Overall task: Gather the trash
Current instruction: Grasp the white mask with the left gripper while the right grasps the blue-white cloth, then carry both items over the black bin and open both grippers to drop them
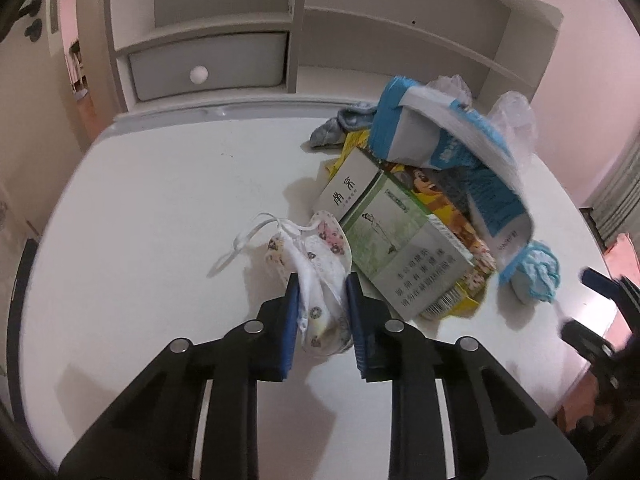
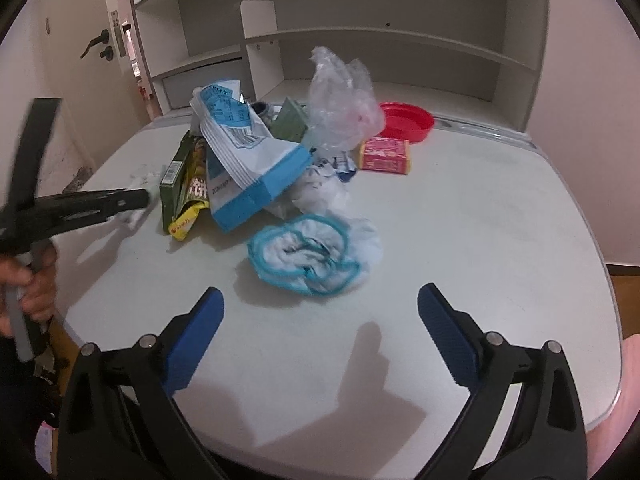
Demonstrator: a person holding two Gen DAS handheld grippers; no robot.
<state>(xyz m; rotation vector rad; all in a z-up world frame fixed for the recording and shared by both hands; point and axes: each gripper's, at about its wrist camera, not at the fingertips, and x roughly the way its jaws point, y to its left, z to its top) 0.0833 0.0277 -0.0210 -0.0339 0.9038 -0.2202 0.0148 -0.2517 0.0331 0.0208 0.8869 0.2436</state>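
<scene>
A trash pile lies on the white desk (image 1: 152,208). My left gripper (image 1: 320,286) is shut on a crumpled patterned face mask (image 1: 316,264) with white ear loops, at the pile's near left edge. Beside it lie a green-grey carton (image 1: 396,240), a yellow snack wrapper (image 1: 460,216) and a blue-white bag (image 1: 452,136). My right gripper (image 2: 320,304) is open and empty, just short of a crumpled blue-edged cap (image 2: 312,256). The left gripper also shows at the left of the right wrist view (image 2: 138,200), holding the white mask.
A clear plastic bag (image 2: 340,104), a red box (image 2: 384,154) and a red lid (image 2: 408,120) sit behind the pile. A shelf unit with a grey drawer (image 1: 208,66) stands at the desk's back. A door (image 2: 80,40) is at far left.
</scene>
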